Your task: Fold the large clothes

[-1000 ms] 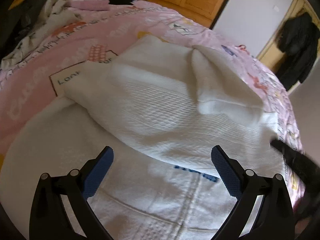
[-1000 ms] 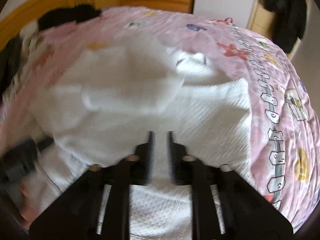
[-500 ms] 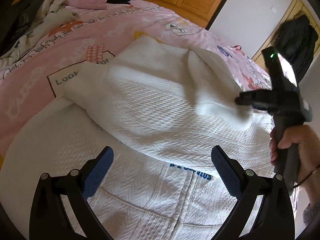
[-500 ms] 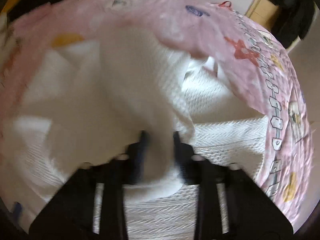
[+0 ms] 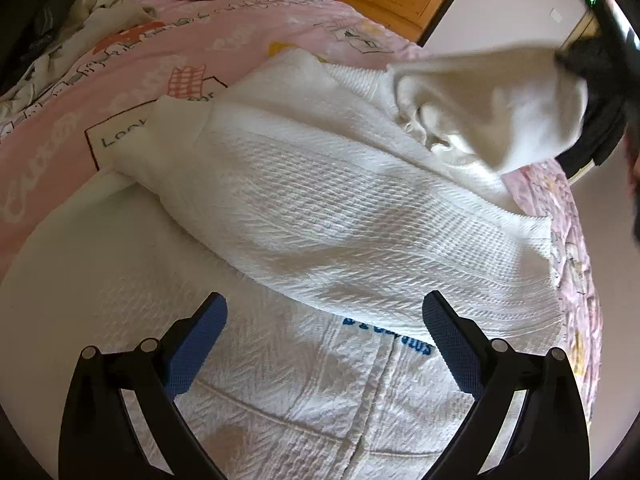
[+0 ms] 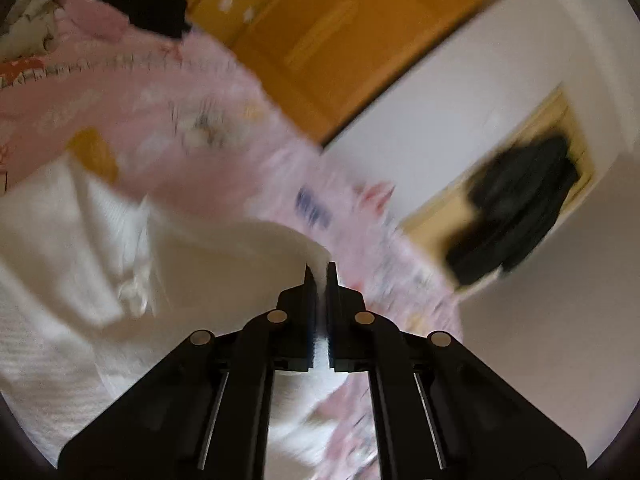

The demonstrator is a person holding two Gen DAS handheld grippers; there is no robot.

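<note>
A large white textured sweater (image 5: 340, 216) lies on the pink bed, its upper part folded down over the body with blue lettering (image 5: 392, 336) showing below. My left gripper (image 5: 324, 332) is open and empty just above the sweater's lower body. My right gripper (image 6: 319, 276) is shut on the sweater's white sleeve (image 6: 240, 256) and holds it lifted off the bed; the lifted sleeve (image 5: 496, 108) shows at the upper right of the left wrist view, with the right gripper (image 5: 588, 68) at its end.
The pink patterned bedspread (image 5: 120, 80) surrounds the sweater. A heap of other clothes (image 5: 80, 8) lies at the far left of the bed. Wooden cupboards (image 6: 340, 32) stand behind, and a black garment (image 6: 516, 204) hangs at a doorway on the right.
My right gripper closed on the sleeve and lifted it up and to the right off the sweater. My left gripper stayed open in the same place.
</note>
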